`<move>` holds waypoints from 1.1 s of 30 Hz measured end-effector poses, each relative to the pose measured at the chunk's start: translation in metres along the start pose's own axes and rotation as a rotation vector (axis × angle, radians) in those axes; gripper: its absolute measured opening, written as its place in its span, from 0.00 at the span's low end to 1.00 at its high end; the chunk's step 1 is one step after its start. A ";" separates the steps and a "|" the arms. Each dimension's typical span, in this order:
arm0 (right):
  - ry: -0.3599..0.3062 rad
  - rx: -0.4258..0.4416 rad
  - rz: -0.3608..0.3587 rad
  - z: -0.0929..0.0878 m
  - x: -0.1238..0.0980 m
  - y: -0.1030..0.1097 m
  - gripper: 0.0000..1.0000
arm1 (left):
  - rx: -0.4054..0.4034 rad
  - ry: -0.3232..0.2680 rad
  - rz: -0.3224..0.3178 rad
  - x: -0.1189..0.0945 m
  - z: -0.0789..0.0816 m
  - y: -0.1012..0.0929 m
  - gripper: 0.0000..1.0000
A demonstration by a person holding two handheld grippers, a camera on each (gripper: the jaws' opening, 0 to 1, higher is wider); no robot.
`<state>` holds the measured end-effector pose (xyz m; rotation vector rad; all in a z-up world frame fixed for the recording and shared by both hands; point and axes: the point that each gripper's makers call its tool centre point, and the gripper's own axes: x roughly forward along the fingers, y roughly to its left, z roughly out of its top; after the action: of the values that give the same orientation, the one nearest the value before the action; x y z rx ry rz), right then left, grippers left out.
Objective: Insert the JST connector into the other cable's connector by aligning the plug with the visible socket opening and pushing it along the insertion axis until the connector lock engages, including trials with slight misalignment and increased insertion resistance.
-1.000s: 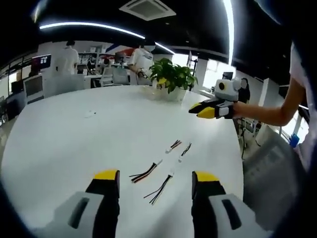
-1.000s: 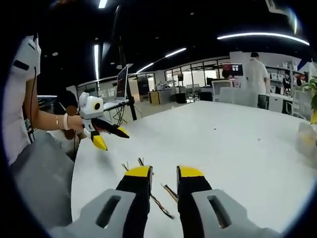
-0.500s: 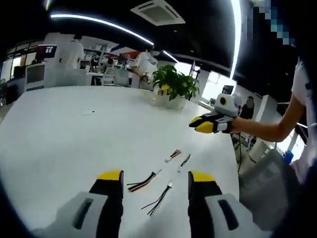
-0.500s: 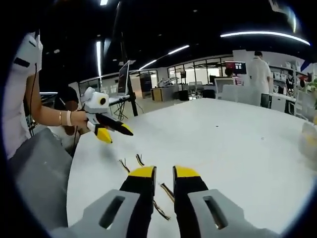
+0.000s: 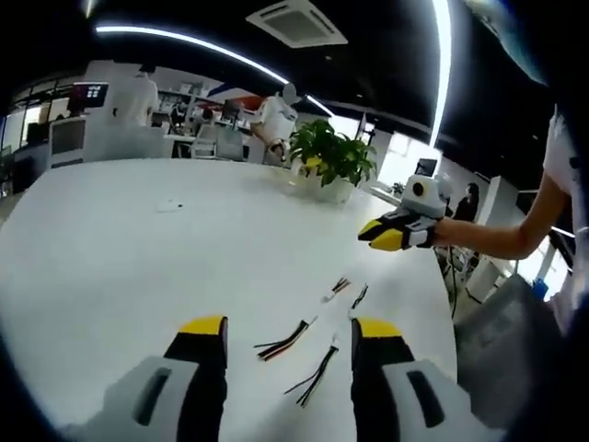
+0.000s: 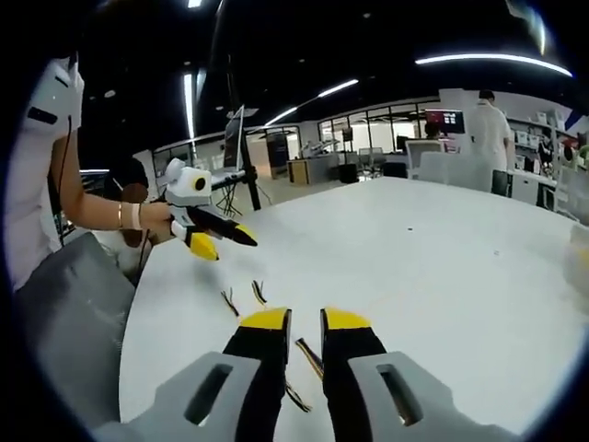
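Left tongs [image 5: 287, 333] agape over thin multicoloured cables [image 5: 287, 338].

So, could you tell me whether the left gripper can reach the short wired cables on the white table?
Probably yes: the left gripper is open, the cables lie uncovered just ahead.

Four short wired JST cables lie loose and unconnected on the white bench [image 5: 138, 249]. The nearest cable [image 5: 313, 376] has dark wires and a small white plug. Beside it lies a cable with red and black wires [image 5: 283, 339]. Just beyond rest two shorter cables [image 5: 335, 286] [image 5: 359, 296].
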<state>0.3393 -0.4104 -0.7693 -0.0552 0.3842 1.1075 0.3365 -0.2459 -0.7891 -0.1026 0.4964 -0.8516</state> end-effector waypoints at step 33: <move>0.064 -0.032 0.057 -0.019 0.013 0.004 0.12 | 0.059 0.029 -0.039 0.025 -0.012 -0.010 0.44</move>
<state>0.3355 -0.4013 -0.7908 -0.1090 0.4268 1.1701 0.3378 -0.2704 -0.8063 -0.0465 0.4973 -0.9060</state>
